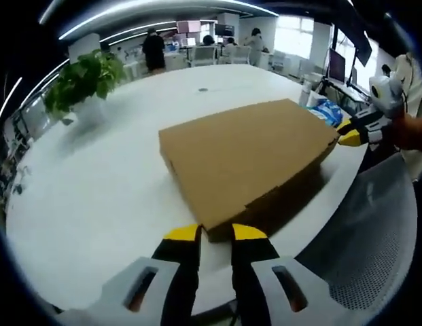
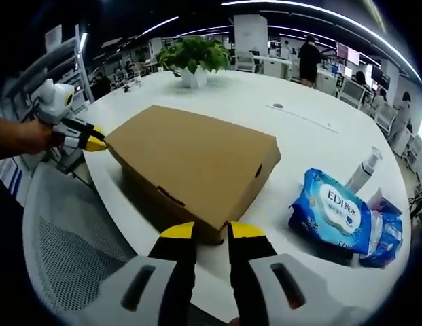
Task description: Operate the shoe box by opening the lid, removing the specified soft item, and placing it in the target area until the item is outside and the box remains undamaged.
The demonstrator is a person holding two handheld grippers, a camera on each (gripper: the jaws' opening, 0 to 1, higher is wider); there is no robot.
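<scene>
**Shoe box (image 1: 248, 159) shut on white table (image 1: 102, 204), gripper at each front corner**

Left gripper (image 1: 215, 233) just before one corner of the lid's edge, jaws slightly parted, nothing held. Right gripper (image 2: 212, 231) likewise at the other corner, unclenched. Probably posted so for an even lift. Box flat, long axis running gripper to gripper along the table's near edge, beside a mesh chair (image 2: 68, 251). Blue wipes packet (image 2: 333, 210) near.

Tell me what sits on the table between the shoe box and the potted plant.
Nothing: bare white table separates the closed shoe box from the potted plant in the left gripper view.
</scene>
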